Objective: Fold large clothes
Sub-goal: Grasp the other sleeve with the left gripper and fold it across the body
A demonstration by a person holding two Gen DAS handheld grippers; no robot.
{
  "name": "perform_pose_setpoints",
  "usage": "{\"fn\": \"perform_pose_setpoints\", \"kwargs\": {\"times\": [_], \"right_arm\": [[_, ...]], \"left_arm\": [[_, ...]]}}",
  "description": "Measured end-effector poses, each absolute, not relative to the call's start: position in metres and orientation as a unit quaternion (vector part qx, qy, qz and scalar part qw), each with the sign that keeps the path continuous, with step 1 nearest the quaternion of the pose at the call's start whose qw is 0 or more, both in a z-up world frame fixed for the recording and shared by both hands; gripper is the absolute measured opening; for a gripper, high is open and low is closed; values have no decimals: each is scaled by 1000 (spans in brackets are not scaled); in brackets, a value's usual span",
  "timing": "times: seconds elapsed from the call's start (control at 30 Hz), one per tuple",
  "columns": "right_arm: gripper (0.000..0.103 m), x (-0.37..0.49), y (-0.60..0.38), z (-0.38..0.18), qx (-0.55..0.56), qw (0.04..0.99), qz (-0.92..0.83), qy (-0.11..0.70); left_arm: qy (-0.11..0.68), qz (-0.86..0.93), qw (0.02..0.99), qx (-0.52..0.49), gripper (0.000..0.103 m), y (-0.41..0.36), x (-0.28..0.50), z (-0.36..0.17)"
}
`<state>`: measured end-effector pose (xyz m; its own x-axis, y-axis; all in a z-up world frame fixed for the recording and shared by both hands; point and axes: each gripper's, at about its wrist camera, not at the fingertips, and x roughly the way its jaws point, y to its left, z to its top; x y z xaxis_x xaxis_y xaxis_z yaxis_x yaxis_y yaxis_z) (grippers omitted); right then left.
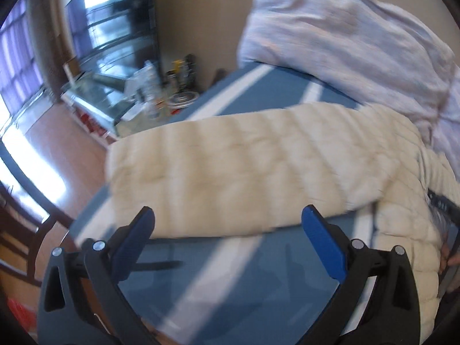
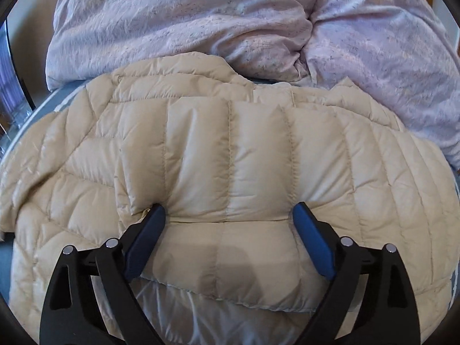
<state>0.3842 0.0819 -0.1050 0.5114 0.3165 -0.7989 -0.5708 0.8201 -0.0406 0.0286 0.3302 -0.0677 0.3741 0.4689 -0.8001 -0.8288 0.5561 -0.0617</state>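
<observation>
A cream quilted down jacket (image 2: 230,143) lies spread on a bed with a blue sheet striped in white (image 1: 230,273). In the right wrist view a folded panel of the jacket lies on top of its body. My right gripper (image 2: 229,206) is open wide, with the near end of that panel between its blue fingers (image 2: 313,241). In the left wrist view a long cream part of the jacket (image 1: 230,166) stretches across the sheet. My left gripper (image 1: 227,210) hovers open at its near edge with nothing held. This view is blurred.
A rumpled pale lilac duvet (image 2: 187,20) is heaped behind the jacket, also at upper right (image 1: 345,43). Beyond the bed's left edge stands a glass-topped unit with bottles (image 1: 161,92) on a reddish floor. A dark wooden chair (image 1: 17,244) is at lower left.
</observation>
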Motion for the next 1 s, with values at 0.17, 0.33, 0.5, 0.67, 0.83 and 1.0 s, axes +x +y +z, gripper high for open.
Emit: {"fn": "perform_pose_setpoints", "kwargs": {"times": [0.17, 0.33, 0.5, 0.67, 0.83, 1.0], "right_arm": [[95, 386, 78, -104, -141, 855, 262, 424], [95, 385, 78, -103, -140, 855, 264, 424], [95, 384, 76, -103, -137, 854, 267, 424], [95, 383, 75, -103, -135, 854, 269, 424], [95, 384, 75, -103, -134, 854, 270, 425], [95, 383, 75, -102, -133, 853, 271, 425]], "left_arm": [[367, 430, 781, -267, 98, 367, -5, -68], [374, 424, 762, -315, 75, 389, -21, -84], [366, 416, 753, -356, 63, 398, -29, -98], [349, 424, 748, -373, 63, 403, -36, -95], [350, 432, 749, -361, 63, 402, -37, -90], [357, 430, 745, -364, 56, 399, -30, -98]]}}
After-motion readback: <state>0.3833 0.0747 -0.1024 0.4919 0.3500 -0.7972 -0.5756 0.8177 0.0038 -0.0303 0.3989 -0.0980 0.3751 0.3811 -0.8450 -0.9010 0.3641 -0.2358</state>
